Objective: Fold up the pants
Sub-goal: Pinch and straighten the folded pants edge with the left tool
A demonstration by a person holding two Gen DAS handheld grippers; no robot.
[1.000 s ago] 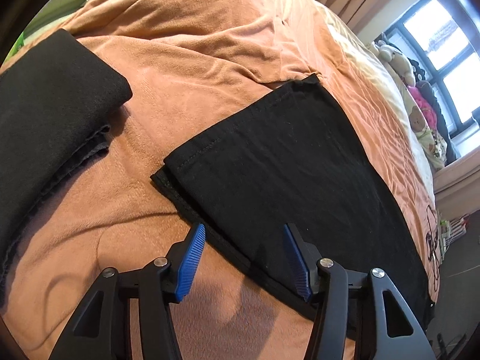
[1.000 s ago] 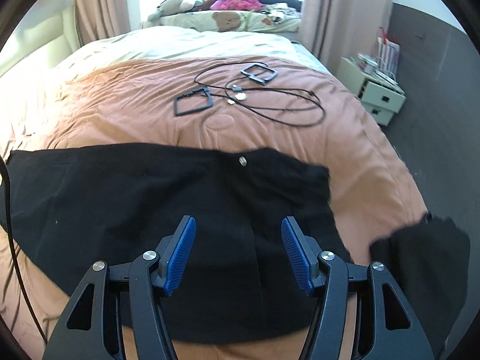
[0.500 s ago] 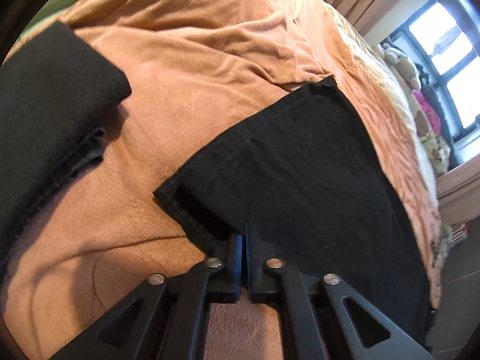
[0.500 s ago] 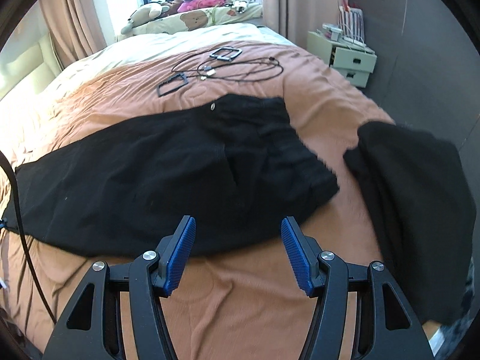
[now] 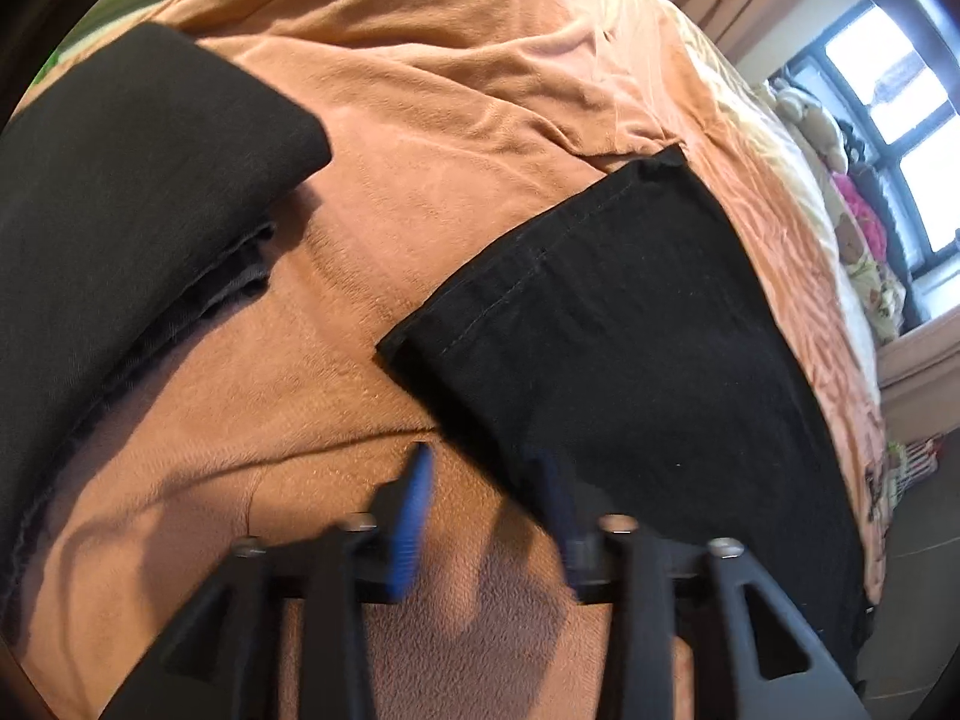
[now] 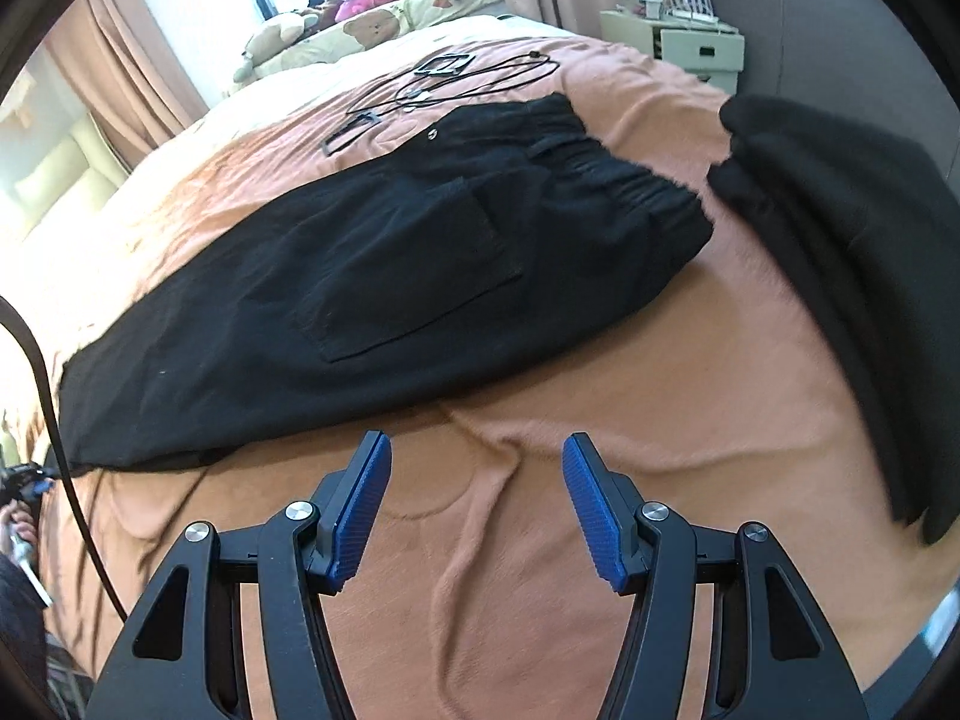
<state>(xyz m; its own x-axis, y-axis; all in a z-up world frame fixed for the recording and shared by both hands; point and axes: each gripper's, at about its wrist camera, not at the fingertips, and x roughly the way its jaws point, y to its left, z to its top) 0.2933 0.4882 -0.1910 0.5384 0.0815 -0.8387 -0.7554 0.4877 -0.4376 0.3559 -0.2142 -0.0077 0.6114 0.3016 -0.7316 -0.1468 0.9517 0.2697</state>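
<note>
Black pants (image 6: 384, 264) lie flat on the orange bedspread, folded lengthwise, waistband at the right, back pocket up. Their leg hems (image 5: 600, 324) show in the left wrist view. My left gripper (image 5: 486, 498) is open and blurred, right at the near edge of the leg; its right finger overlaps the dark cloth, the left one is over the bedspread. My right gripper (image 6: 477, 480) is open and empty, over bare bedspread just short of the pants' near edge.
A folded dark garment (image 6: 852, 276) lies right of the waistband; another dark folded pile (image 5: 120, 228) lies left of the hems. Cables and black frames (image 6: 432, 84) lie behind the pants. Plush toys (image 6: 360, 24), window and nightstand (image 6: 690, 42) are beyond the orange bedspread (image 6: 600, 396).
My left gripper shut on the leg's near edge half a second ago and has now opened again. My right gripper has drawn back from above the pants to the bedspread before them.
</note>
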